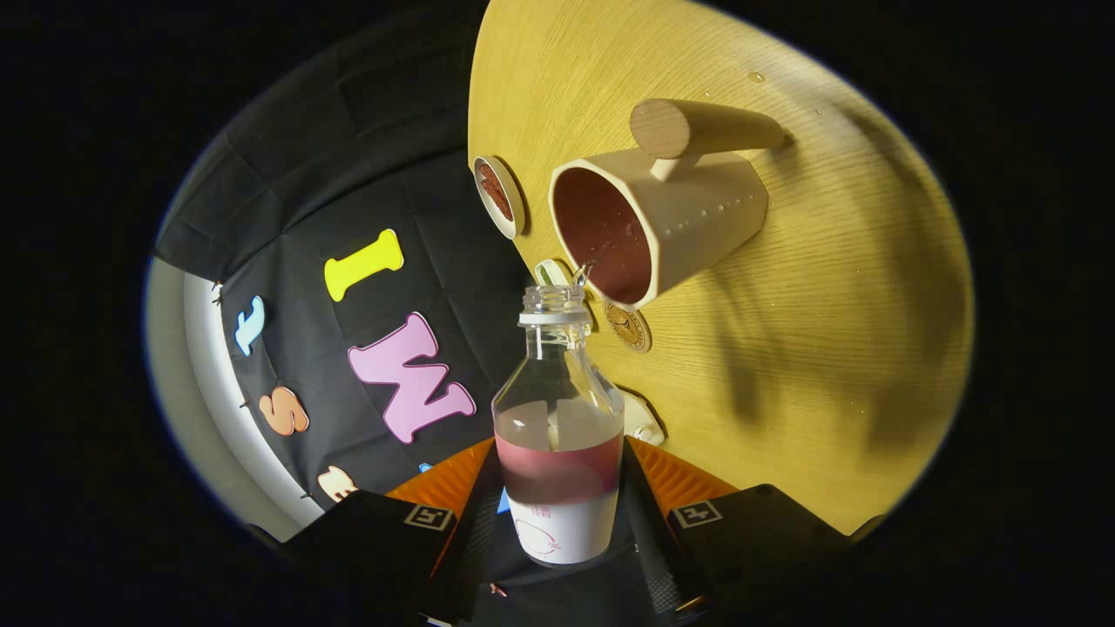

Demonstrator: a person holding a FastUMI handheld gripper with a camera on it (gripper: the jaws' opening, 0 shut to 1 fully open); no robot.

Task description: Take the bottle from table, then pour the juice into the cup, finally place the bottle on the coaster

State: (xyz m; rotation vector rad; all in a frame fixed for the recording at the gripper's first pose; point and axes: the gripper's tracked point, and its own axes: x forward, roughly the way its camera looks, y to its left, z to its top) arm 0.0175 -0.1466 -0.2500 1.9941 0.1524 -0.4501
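1. The bottle (558,435) sits between the two fingers of the tongs (557,531), both pressing on its lower body.
2. Its open neck points at the cup (662,218), whose mouth is just beyond the neck.
3. The cup stands on the desk (827,331).
4. A coaster (500,197) lies on the desk beside the cup, near the desk's edge.
5. A second small disc (629,327) lies on the desk just by the bottle's neck.

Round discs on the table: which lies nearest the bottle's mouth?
The pale green-marked disc just behind the bottle mouth, by the cup; the gripper holds the bottle.
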